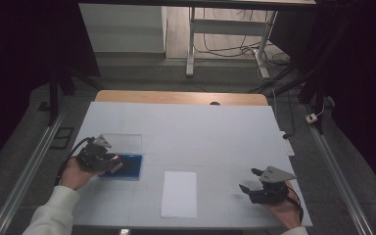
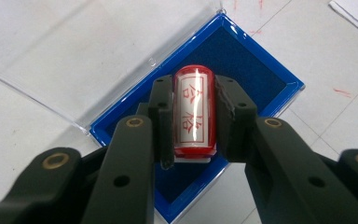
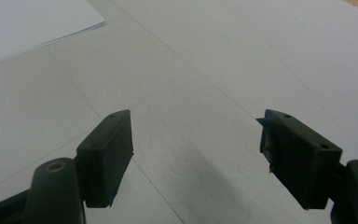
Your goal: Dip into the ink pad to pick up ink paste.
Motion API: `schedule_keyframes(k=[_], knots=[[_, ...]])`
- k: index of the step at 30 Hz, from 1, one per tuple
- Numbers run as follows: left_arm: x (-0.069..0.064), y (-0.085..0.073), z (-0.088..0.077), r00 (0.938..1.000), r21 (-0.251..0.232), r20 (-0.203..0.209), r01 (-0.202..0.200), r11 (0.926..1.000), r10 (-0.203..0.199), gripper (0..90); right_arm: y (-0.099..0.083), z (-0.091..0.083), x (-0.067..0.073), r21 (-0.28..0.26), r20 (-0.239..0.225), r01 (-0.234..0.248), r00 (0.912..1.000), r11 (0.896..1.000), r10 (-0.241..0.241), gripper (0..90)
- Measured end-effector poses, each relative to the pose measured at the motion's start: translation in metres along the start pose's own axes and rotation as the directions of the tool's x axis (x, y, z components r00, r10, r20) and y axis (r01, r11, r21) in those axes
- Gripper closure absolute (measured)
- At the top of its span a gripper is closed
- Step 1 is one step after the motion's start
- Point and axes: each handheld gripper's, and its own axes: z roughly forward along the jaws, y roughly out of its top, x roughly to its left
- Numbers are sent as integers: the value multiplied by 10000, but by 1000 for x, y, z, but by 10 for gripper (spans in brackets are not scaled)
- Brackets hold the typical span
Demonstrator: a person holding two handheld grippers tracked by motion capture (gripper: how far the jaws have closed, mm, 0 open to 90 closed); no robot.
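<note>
Left claw clamps red stamp over ink pad.

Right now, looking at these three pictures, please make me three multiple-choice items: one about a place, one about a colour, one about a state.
1. Where is the red stamp?
A. over the blue ink pad
B. on the paper sheet
C. beside the right tongs

2. What colour is the ink pad's frame?
A. green
B. blue
C. yellow

3. How are the right tongs?
A. shut on the stamp
B. shut on the paper
C. open, holding nothing

Answers:
1. A: the left gripper view shows the left tongs clamping the stamp above the pad.
2. B: the rim is bright blue.
3. C: the right gripper view shows the jaws wide apart over the bare table.
</note>
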Motion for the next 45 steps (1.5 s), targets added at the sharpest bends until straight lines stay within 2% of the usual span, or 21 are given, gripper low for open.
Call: schedule_keyframes(k=[5, 16, 22, 45], knots=[[-2, 0, 1, 9999, 172, -97, -40, 9998, 42, 705, 0, 0, 0, 5, 2, 7, 10000, 10000, -7, 249], [-1, 2, 1, 9999, 346, -54, 147, 9993, -145, 706, 0, 0, 0, 40, 5, 6, 10000, 10000, -6, 249], [-2, 5, 1, 9999, 570, -99, 88, 9983, -83, 707, 0, 0, 0, 39, -5, 18, 10000, 10000, -18, 249], [-6, 6, 5, 9994, 790, -344, 119, 9968, -92, 709, 1, 0, 1, 86, -24, 58, 10000, 9999, -58, 249]])
